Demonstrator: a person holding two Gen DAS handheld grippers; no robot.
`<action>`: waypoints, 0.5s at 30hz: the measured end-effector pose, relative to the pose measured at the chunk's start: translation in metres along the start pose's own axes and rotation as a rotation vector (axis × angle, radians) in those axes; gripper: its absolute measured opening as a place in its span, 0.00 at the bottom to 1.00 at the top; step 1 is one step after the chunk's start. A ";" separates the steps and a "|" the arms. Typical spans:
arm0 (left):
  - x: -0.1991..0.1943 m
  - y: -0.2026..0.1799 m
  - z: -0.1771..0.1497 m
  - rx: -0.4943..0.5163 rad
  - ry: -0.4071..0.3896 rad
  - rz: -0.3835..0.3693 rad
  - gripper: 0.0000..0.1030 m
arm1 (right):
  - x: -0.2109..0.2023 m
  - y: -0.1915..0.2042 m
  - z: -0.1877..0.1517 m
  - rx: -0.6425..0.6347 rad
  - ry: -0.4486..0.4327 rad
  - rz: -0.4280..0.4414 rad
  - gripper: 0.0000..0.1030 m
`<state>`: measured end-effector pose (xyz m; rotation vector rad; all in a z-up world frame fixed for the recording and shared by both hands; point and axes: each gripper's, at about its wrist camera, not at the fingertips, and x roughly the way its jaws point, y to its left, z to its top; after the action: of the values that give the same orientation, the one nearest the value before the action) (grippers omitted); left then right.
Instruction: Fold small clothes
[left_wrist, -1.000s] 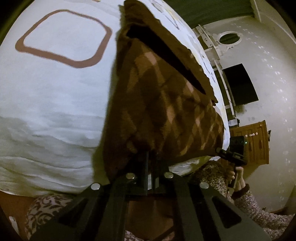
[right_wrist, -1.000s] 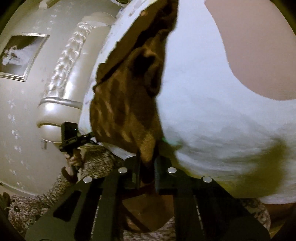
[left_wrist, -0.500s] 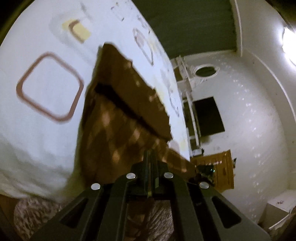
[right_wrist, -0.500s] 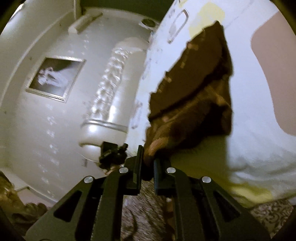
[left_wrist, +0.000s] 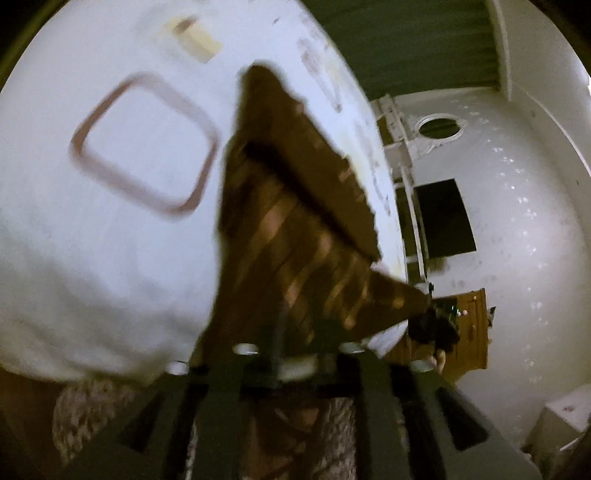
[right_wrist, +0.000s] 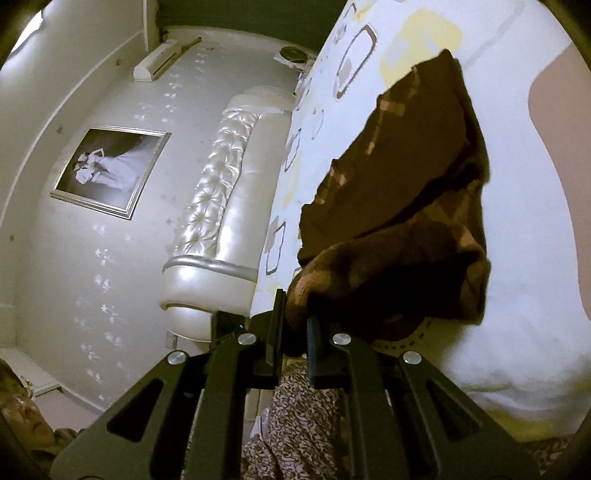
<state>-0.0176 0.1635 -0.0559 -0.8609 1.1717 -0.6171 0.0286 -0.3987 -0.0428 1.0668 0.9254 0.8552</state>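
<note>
Cloth, a brown checked woven garment (left_wrist: 295, 221), lies on the white patterned bedsheet (left_wrist: 110, 240); the left gripper (left_wrist: 299, 332) is opening, its edge between the jaws. In the right view, the right gripper (right_wrist: 295, 325) pinches the garment's bunched corner.

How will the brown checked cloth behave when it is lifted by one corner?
Probably floppy: the brown checked cloth sags in folds from the right gripper. Likely light, since one pinched corner carries it. It may slip from the opening left gripper.
</note>
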 end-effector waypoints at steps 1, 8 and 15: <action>0.001 0.006 -0.005 -0.012 0.011 0.011 0.33 | 0.001 -0.001 -0.001 0.001 0.003 -0.005 0.09; 0.022 0.031 -0.026 -0.046 0.074 0.064 0.41 | 0.004 -0.001 -0.006 -0.008 0.020 -0.020 0.09; 0.053 0.027 -0.030 -0.029 0.116 0.102 0.41 | 0.005 -0.001 -0.010 -0.004 0.031 -0.015 0.09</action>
<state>-0.0311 0.1283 -0.1107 -0.7927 1.3237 -0.5736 0.0216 -0.3910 -0.0473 1.0443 0.9557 0.8627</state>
